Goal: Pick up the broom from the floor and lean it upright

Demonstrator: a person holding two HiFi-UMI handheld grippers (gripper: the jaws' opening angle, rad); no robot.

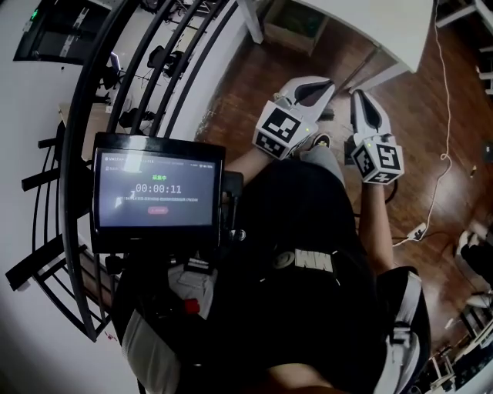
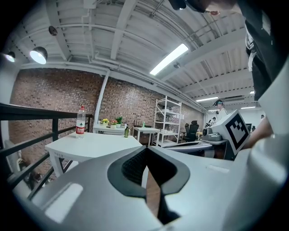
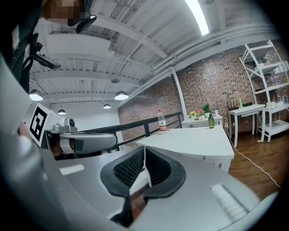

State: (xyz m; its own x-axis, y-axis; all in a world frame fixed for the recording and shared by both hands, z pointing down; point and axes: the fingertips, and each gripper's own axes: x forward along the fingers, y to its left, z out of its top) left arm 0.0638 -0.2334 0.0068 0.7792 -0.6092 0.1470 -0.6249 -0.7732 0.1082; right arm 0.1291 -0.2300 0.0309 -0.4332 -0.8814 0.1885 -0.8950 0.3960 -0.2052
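Fingers (image 2: 130, 168) of the left gripper (image 2: 145, 152) are pressed together with nothing between them, and the ribbed black pads meet along 1 thin seam. The right gripper (image 3: 144, 153) matches it, with its jaws closed tight on nothing.

In the head view the 2 grippers sit side by side at about 1 o'clock from the picture's middle, held out above the dark wood floor (image 1: 431, 92). The left one points toward 1 o'clock and the right one toward 12 o'clock. A white table (image 1: 370, 23) lies beyond them at 12 o'clock. A white cable (image 1: 441, 115) runs down the floor at 3 o'clock to a power strip (image 1: 416, 230). A lit screen (image 1: 156, 191) sits at 9 o'clock, with a black railing (image 1: 115, 77) curving past it at 10 o'clock.

In the left gripper view a water bottle (image 2: 81, 121) stands upright on the table at 9 o'clock. A white shelving rack (image 2: 168, 119) stands near 12 o'clock against the brick wall (image 2: 58, 94).

The broom appears in none of the 3 views, so I cannot tell where it lies.
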